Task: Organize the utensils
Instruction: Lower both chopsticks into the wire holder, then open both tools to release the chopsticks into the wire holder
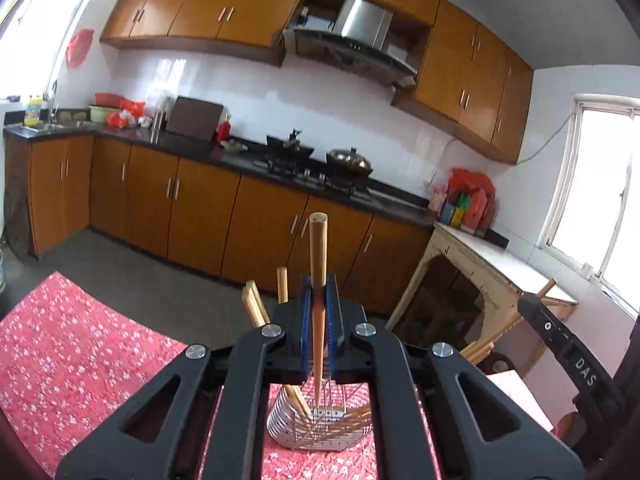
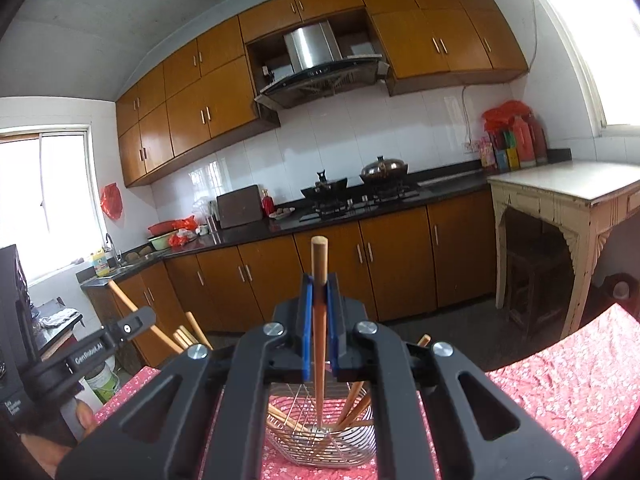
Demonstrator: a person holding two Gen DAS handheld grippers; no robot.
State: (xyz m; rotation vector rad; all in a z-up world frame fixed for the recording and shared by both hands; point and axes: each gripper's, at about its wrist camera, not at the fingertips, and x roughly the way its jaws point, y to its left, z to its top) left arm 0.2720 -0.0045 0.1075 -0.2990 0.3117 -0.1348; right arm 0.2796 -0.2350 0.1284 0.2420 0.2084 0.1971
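My left gripper [image 1: 319, 300] is shut on a wooden chopstick [image 1: 318, 256] held upright, its thin tip down in the wire holder [image 1: 316, 428] on the red flowered cloth [image 1: 72, 352]. My right gripper [image 2: 319, 300] is shut on another wooden chopstick [image 2: 319, 264], upright, its tip in the same wire holder [image 2: 320, 440]. Several more chopsticks [image 1: 256, 304] lean in the holder; they also show in the right wrist view [image 2: 352, 404]. The right gripper's body [image 1: 560, 344] appears at the right of the left wrist view; the left one [image 2: 100, 348] appears at the left of the right wrist view.
A kitchen counter [image 1: 200, 148] with a stove, pans [image 1: 348, 160] and a sink [image 1: 52, 124] runs along the far wall over brown cabinets. A pale old side table [image 2: 568, 196] stands to the right. The floor between is grey.
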